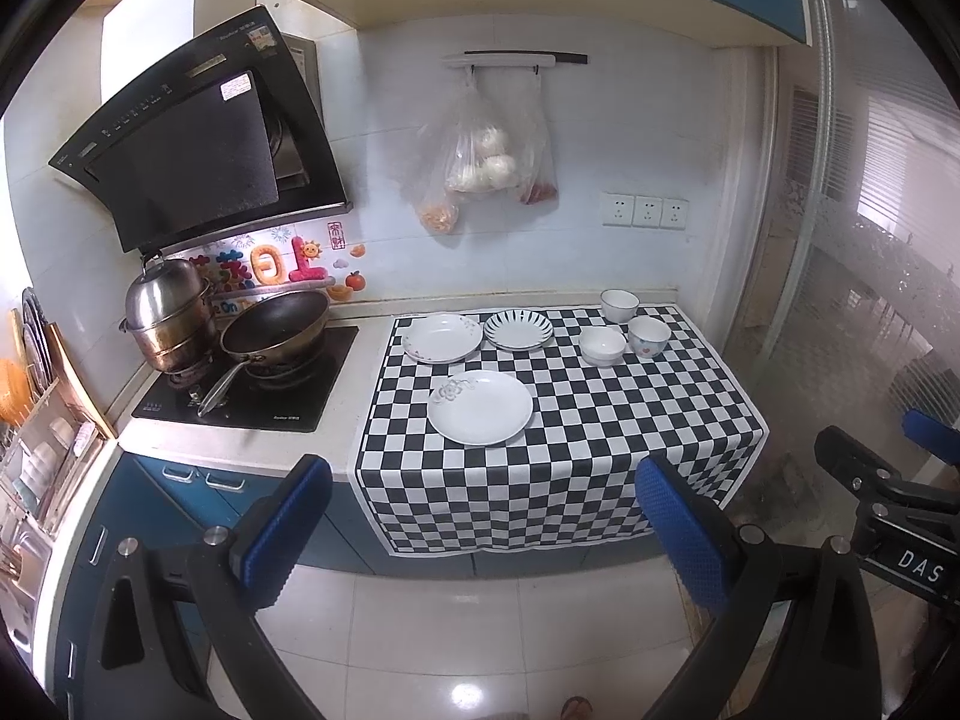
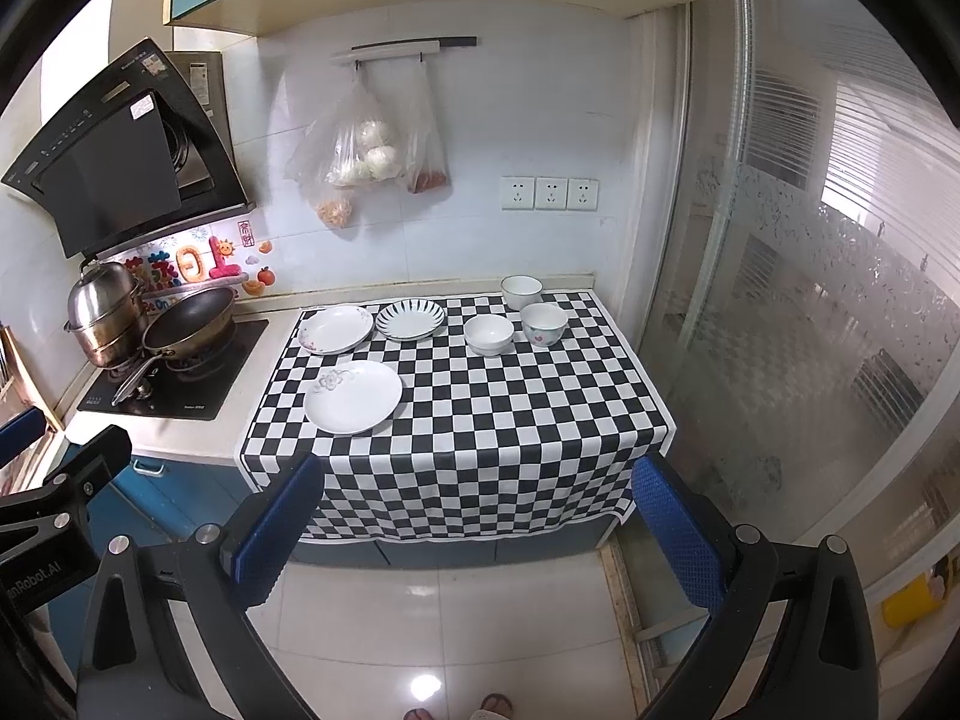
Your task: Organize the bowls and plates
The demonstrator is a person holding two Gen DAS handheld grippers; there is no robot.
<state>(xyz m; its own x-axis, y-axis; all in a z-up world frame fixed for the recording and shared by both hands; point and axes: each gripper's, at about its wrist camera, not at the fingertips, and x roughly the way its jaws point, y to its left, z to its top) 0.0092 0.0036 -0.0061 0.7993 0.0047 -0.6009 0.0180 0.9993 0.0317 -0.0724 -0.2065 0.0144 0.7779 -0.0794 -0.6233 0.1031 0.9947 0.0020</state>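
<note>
Three plates lie on the checkered cloth (image 1: 600, 420): a large white plate (image 1: 480, 407) (image 2: 353, 396) in front, a flower-rimmed plate (image 1: 442, 337) (image 2: 336, 329) behind it, and a striped plate (image 1: 518, 329) (image 2: 411, 319) beside that. Three bowls stand to the right: a plain white bowl (image 1: 602, 345) (image 2: 488, 334), a heart-patterned bowl (image 1: 648, 336) (image 2: 543, 324) and a dark-rimmed bowl (image 1: 620, 305) (image 2: 522, 291) at the back. My left gripper (image 1: 483, 531) and right gripper (image 2: 477, 531) hang open in front of the counter, over the floor, holding nothing.
Left of the cloth is a stove (image 1: 246, 390) with a frying pan (image 1: 276, 330) and a steel steamer pot (image 1: 168, 318). A dish rack (image 1: 36, 462) stands at far left. Plastic bags (image 1: 480, 162) hang on the wall. A glass door (image 2: 810, 300) bounds the right.
</note>
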